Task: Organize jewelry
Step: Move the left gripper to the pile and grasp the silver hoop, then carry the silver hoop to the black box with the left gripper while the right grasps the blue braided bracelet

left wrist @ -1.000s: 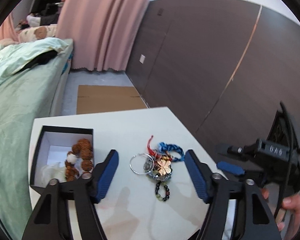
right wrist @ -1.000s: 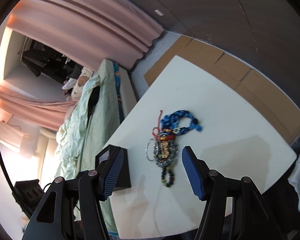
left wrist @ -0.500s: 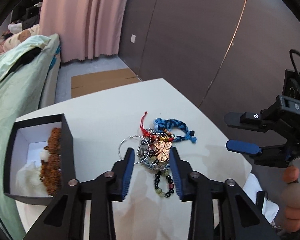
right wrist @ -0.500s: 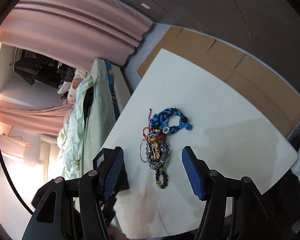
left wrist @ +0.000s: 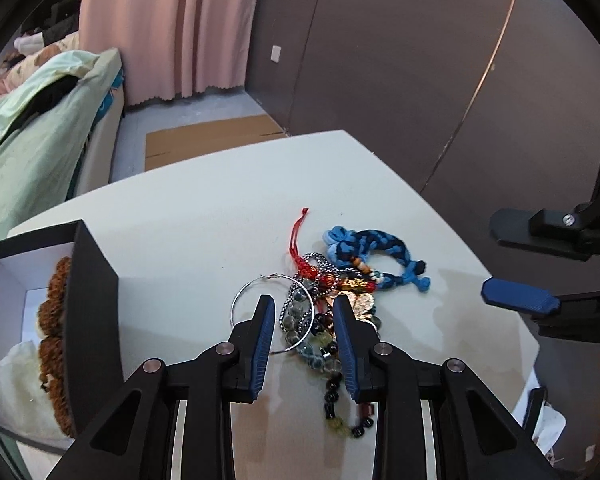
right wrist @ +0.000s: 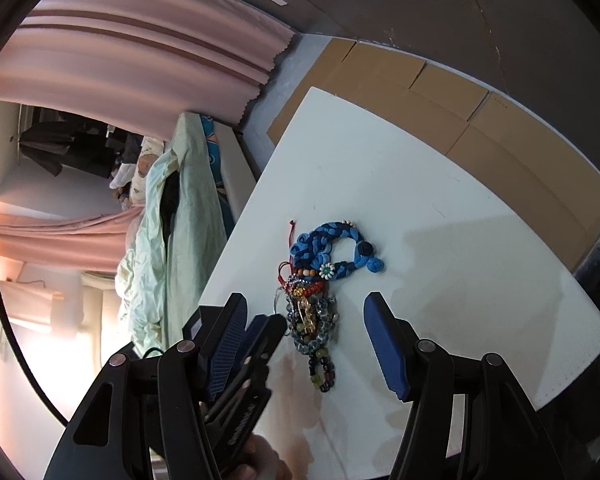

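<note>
The left claw [left wrist: 303, 320] is coming down onto the jewelry pile [left wrist: 332, 304] on the white desk [left wrist: 204, 216]. A second ago its fingers were wide apart and well back from the pile. Now they are much closer together, one on each side of the near part of the pile, by the silver hoop [left wrist: 260, 304] and the grey beads. They are partly closed and are not gripping anything yet. It looks like this claw is about to pinch one piece out of the pile.

The right claw [right wrist: 304, 340] is staying wide open and holding nothing. It is waiting at the right, off the pile.

The box [left wrist: 52, 320] is sitting at the near left of the desk. A brown bead bracelet [left wrist: 54, 320] is already lying inside it. The rest of the jewelry is still waiting in the pile, so most of the job is left.

No words or labels can be read right now.
</note>
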The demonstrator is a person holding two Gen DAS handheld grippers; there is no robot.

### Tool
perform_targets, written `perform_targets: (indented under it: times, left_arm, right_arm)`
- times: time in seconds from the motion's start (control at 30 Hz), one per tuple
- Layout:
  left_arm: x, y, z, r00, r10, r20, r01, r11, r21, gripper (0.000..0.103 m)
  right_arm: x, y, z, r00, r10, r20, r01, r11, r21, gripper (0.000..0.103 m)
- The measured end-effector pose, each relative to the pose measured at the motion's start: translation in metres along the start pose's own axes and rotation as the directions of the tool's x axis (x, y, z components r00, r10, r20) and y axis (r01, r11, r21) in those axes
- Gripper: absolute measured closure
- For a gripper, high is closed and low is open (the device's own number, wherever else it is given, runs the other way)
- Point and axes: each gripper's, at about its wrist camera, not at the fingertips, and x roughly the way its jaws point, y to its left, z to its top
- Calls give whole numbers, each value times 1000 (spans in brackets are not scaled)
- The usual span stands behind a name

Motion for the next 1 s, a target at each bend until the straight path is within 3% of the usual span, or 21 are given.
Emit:
perform_targets:
  times: [0.23, 0.33, 0.53, 0.83, 1.0]
  left_arm:
    - [16, 0, 0, 999, 30, -17, -29, 1000, 9, 72]
    - [18, 0, 1, 1000, 20, -16, -20, 1000, 5, 86]
    - [13, 0, 3, 1000, 13, 7, -13, 1000, 6, 101]
    - [-16, 12, 13, 996, -48, 81, 52, 997, -56, 101]
    - [-36, 19, 19, 989, -71, 127, 81, 994, -78, 101]
  right_arm:
    - [8, -1, 4, 1000, -15, -24, 15, 1000, 7, 41]
    - [11, 0, 5, 999, -20, -31, 20, 1000, 7, 41]
    - [18, 1, 6, 998, -49, -36, 49, 999, -4, 41]
    - [25, 3, 8, 996, -80, -31, 80, 997, -16, 41]
    - [26, 9, 14, 990, -143, 1, 143, 987, -68, 41]
